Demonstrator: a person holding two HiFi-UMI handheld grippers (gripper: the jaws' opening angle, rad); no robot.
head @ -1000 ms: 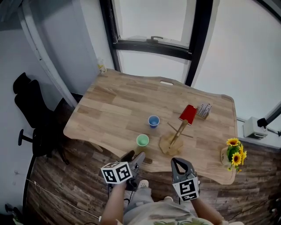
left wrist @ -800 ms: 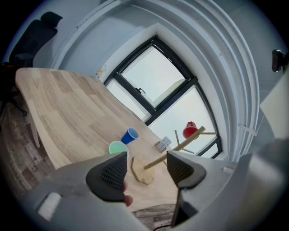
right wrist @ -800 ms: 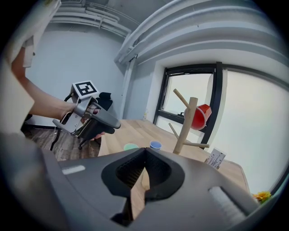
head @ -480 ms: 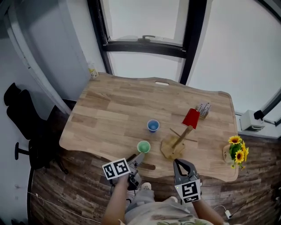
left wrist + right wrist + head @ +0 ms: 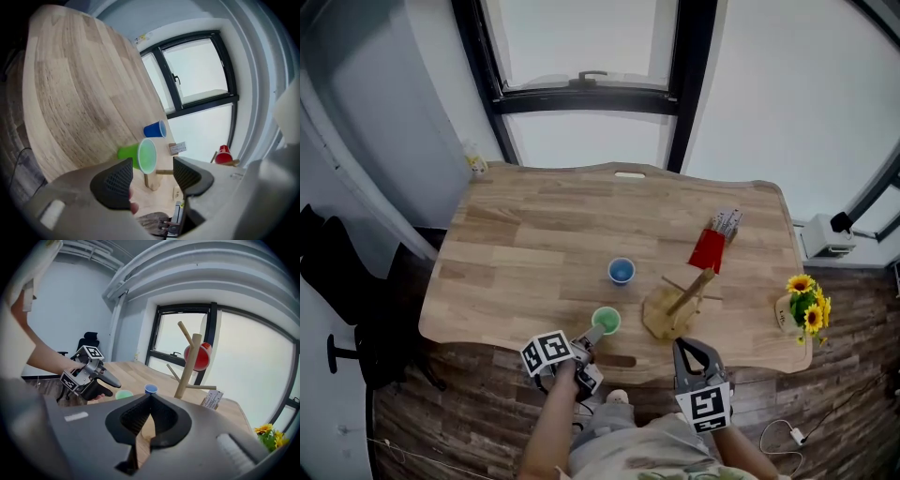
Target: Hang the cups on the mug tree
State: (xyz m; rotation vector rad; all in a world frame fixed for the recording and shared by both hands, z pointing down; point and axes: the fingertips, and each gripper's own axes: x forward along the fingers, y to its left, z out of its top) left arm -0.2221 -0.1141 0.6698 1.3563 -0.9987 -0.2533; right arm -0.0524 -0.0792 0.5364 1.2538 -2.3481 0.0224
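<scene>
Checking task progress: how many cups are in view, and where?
3. The red cup hangs on the mug tree; the blue cup stands left of the tree; the green cup stands at the front edge of the table, before the left tool. None appears hidden.

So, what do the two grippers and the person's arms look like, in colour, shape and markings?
Both are grey handheld tools with two curved jaws. The left gripper has black pads with a mesh texture; the right gripper looks darker. Each carries a white cube with black square markers: left cube, right cube. The forearms are bare; a pale short sleeve shows.
</scene>
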